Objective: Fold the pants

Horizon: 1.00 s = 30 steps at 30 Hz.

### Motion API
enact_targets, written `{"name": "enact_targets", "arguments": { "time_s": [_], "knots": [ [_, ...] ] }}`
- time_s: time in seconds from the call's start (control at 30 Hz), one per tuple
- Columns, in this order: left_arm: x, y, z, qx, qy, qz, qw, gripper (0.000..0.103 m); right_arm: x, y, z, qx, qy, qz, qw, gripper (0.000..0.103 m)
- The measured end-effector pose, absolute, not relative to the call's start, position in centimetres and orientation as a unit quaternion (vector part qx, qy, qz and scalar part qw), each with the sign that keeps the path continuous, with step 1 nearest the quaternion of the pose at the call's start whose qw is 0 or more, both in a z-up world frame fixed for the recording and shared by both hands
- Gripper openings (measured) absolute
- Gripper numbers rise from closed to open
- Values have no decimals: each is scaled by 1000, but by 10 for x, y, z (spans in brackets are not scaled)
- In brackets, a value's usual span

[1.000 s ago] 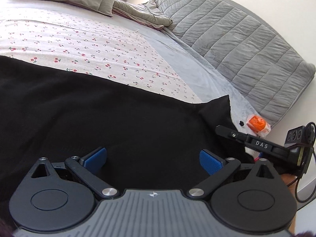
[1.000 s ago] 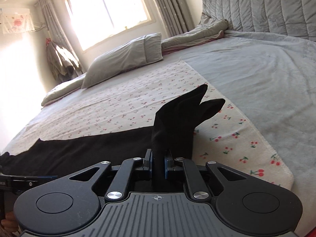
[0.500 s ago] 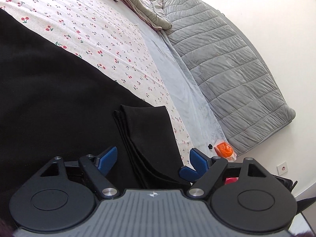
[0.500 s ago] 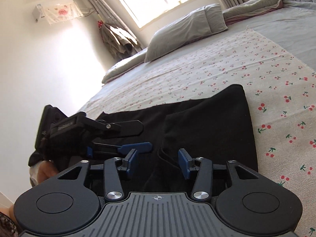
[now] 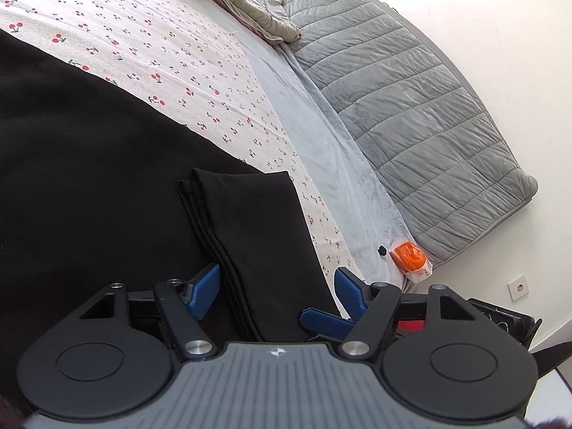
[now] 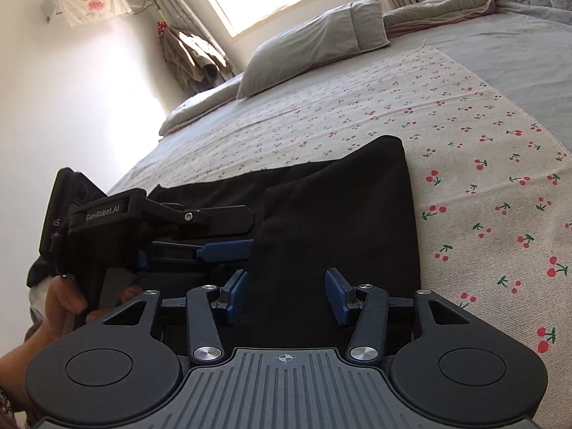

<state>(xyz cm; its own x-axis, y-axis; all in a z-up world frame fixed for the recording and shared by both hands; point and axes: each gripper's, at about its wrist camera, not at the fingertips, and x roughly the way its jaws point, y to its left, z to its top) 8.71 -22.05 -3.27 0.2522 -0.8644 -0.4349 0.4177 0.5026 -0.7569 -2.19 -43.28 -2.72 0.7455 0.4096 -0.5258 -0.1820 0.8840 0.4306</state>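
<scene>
Black soft-knit pants [image 5: 107, 164] spread flat on the bed, over a cream cherry-print cotton sheet [image 5: 161, 53], one narrow folded-over panel lying on top of the wider black layer. Panel stretched lengthwise straight ahead of both hand-held grippers, long axis running away from the near bed edge, far end squared off beside the bare cherry print. Left hand-held gripper [image 5: 275, 286] straddling the panel's near end, jaws apart after just closing partway, cloth between the blue pads [image 5: 203, 286] but not pinched as far as visible. Right hand-held gripper [image 6: 286, 295] equally close, low over the same near end, jaws apart and just opened, released black cloth lying between them, pads clear of it. Neither hand clearly nearer; left one crossing in from the side in the right wrist view. Likely next: a fresh pinch on the near end and a carry along that long axis
</scene>
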Motion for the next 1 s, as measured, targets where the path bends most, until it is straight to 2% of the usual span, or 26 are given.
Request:
{"name": "enact_targets", "arguments": {
  "time_s": [0.07, 0.1, 0.13, 0.2, 0.3, 0.37, 0.43, 0.47, 0.5, 0.57, 0.73, 0.8, 0.83, 0.87, 0.9, 0.97, 1.0],
  "knots": [
    [89, -223, -31, -256, 439, -430, 746, 69, -24, -425, -26, 167, 316, 165, 919, 48],
    [90, -224, -32, -260, 442, -434, 741, 68, -25, -421, -25, 162, 315, 168, 920, 52],
    [90, -224, -32, -264, 443, -438, 736, 66, -26, -416, -25, 154, 312, 171, 922, 64],
    [91, -226, -32, -271, 445, -449, 726, 65, -27, -403, -24, 129, 310, 173, 926, 72],
    [89, -230, -30, -271, 443, -469, 715, 64, -26, -386, -25, 91, 308, 153, 935, 72],
    [88, -233, -27, -264, 438, -478, 714, 64, -23, -376, -26, 67, 304, 125, 942, 62],
    [86, -233, -25, -250, 434, -476, 723, 65, -20, -374, -28, 50, 305, 99, 946, 25],
    [85, -232, -24, -241, 433, -468, 732, 65, -19, -379, -28, 62, 305, 95, 945, 20],
    [84, -231, -22, -230, 431, -459, 742, 66, -19, -384, -28, 79, 306, 97, 944, 8],
    [81, -231, -21, -211, 434, -441, 757, 73, -19, -395, -28, 111, 304, 103, 940, 7],
    [85, -237, -28, -211, 452, -426, 754, 73, -21, -402, -27, 140, 298, 134, 935, 7],
    [88, -236, -29, -224, 452, -414, 758, 54, -20, -402, -25, 143, 304, 157, 929, 9],
    [91, -237, -29, -222, 452, -401, 766, 22, -21, -400, -23, 139, 310, 168, 926, 16],
    [93, -237, -28, -212, 451, -386, 776, 5, -22, -399, -20, 131, 312, 173, 925, 16],
    [95, -234, -26, -204, 449, -373, 786, 5, -23, -399, -17, 123, 310, 175, 926, 17],
    [98, -227, -21, -187, 447, -355, 799, 5, -26, -402, -10, 118, 299, 176, 930, 25],
    [99, -223, -18, -177, 444, -348, 806, 5, -26, -403, -6, 123, 293, 176, 932, 35]
  ]
}}
